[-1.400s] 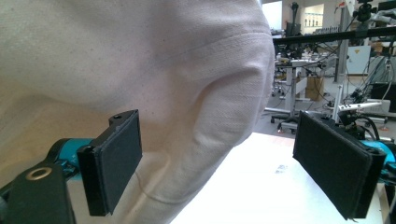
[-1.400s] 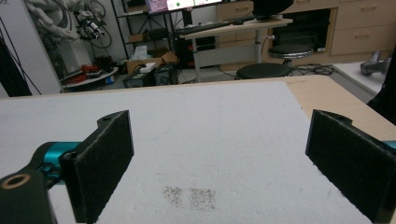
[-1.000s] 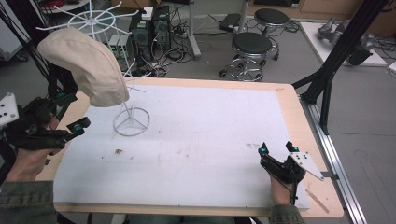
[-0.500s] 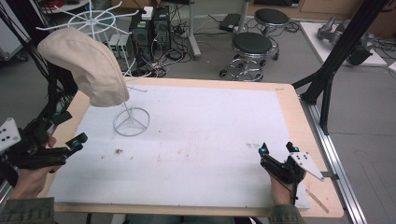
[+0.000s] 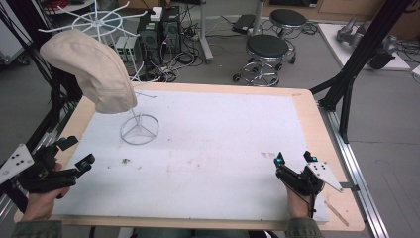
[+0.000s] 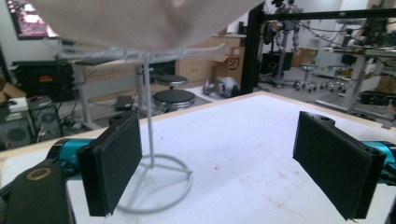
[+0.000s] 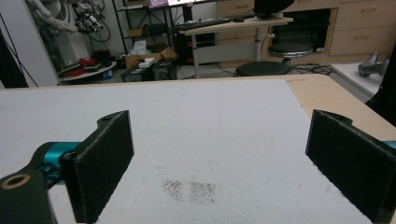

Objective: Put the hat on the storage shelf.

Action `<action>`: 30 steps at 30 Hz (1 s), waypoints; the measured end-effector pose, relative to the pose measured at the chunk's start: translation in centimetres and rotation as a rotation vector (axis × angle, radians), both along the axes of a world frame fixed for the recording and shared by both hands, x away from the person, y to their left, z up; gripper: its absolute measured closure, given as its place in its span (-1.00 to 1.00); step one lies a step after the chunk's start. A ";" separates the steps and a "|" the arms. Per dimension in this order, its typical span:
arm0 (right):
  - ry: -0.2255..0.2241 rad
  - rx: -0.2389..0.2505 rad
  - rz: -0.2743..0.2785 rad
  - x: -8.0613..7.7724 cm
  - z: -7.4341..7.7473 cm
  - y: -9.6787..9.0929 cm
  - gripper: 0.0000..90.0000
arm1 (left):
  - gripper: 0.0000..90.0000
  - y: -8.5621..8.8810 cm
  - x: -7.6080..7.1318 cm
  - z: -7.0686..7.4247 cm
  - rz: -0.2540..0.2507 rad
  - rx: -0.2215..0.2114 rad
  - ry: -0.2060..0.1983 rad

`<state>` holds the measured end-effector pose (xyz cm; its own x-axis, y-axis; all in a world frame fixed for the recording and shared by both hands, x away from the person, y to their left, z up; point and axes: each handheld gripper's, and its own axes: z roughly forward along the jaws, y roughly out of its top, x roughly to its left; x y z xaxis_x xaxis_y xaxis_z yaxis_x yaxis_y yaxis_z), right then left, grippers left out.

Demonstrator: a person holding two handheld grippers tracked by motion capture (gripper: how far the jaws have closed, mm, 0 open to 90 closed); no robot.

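Note:
A beige cap point(image 5: 91, 69) hangs on a white wire stand point(image 5: 139, 130) at the back left of the white table mat point(image 5: 218, 134). My left gripper point(image 5: 79, 150) is open at the mat's front left corner, well short of the stand and holding nothing. In the left gripper view the stand's post point(image 6: 148, 93) rises just past the left pad point(image 6: 112, 163), with the cap point(image 6: 140, 18) overhead. My right gripper point(image 5: 293, 157) rests open near the front right, nothing between its pads point(image 7: 100, 161).
Faint brown stains point(image 7: 189, 189) mark the mat ahead of the right gripper. A black frame leg point(image 5: 346, 84) stands off the table's right edge. Stools point(image 5: 267, 49), computer towers point(image 5: 158, 29) and a white wire rack point(image 5: 94, 20) sit on the floor behind.
My left gripper has drawn back toward the front left corner, away from the stand, still open. The right gripper and the cap have not moved.

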<state>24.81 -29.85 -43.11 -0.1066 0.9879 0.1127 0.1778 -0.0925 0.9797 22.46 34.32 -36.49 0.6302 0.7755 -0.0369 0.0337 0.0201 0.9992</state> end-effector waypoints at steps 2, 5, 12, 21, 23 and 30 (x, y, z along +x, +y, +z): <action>-0.001 -0.002 0.000 0.0 0.0 0.0 -0.86 | -0.65 0.3 -0.1 -0.7 0.024 -0.014 0.012; -0.002 -0.007 -0.005 -0.1 0.0 0.1 -0.86 | -0.65 0.7 -0.1 -1.8 0.067 -0.043 0.023; 0.003 -0.005 -0.016 -0.3 0.0 0.2 -0.86 | -0.65 1.5 0.3 -4.3 0.173 -0.092 0.054; 0.008 -0.017 -0.036 -0.5 0.0 0.2 -0.86 | -0.62 1.9 0.3 -5.7 0.345 -0.085 0.038; 0.004 -0.019 -0.050 -0.7 0.0 0.4 -0.86 | -0.62 1.9 0.2 -5.7 0.390 -0.100 0.026; -0.015 -0.020 -0.081 -1.1 0.1 0.4 -0.86 | -0.62 2.0 0.3 -6.2 0.584 -0.142 0.021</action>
<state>23.73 -29.47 -43.00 -0.0280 0.9954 0.0918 0.1559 -0.0864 0.9840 22.74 36.32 -42.70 0.0996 0.9799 -0.1730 -0.0031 0.1742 0.9847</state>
